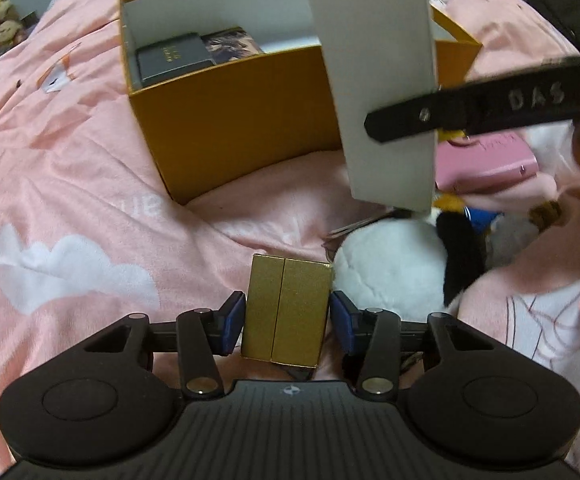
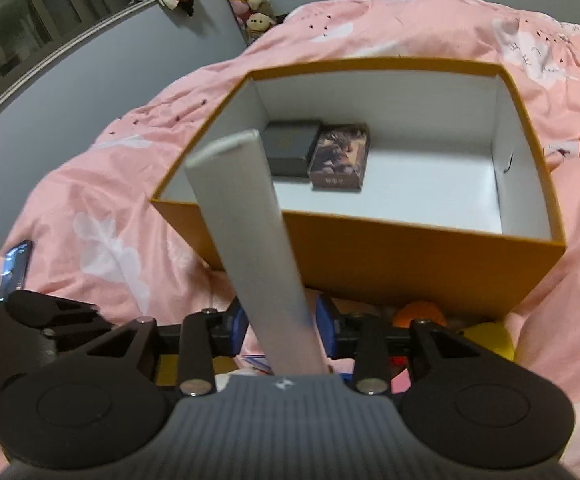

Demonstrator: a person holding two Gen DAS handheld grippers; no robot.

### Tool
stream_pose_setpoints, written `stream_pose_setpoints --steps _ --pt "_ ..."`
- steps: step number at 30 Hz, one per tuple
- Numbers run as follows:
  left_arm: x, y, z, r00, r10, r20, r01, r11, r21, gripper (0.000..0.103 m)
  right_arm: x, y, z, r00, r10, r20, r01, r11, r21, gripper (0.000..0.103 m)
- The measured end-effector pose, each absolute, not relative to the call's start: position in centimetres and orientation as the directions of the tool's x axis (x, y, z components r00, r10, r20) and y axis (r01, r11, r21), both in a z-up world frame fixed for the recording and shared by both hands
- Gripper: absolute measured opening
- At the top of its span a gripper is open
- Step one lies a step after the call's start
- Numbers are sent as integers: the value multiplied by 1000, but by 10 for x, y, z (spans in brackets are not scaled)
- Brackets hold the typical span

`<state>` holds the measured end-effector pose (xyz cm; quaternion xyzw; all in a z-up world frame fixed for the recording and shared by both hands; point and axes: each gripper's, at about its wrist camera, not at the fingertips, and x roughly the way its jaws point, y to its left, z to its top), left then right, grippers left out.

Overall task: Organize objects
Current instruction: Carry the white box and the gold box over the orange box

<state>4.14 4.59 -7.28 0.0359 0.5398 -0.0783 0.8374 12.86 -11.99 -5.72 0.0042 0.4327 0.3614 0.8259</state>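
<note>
Orange box (image 2: 409, 252), open-topped, white inside, sits on pink bed cover. Inside, at far left corner: dark grey box (image 2: 290, 148) lying flat, patterned card pack (image 2: 339, 158) touching its right side. Gold box (image 1: 286, 312) on bed, near side. Flat white box (image 1: 377, 80) tilted, raised above the orange box's near edge.

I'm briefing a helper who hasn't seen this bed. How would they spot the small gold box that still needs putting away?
Start at the big orange storage box on the pink duvet. Nearer the camera, the small gold box stands between the left gripper pads, beside a white plush toy. It is the only shiny gold item, with a centre seam.
</note>
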Motion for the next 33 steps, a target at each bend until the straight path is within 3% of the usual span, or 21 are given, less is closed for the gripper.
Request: stream_pose_setpoints --steps 11,22,33 --pt "34 66 -22 527 -117 -841 16 992 -128 52 123 -127 -28 376 577 -725 -601 747 283 31" --pt "70 64 74 716 -219 -662 93 971 -221 52 173 -146 45 409 574 -710 -553 774 307 30" --pt "172 61 22 629 -196 -752 55 976 -209 52 273 -114 -3 385 327 -863 -467 876 124 30"
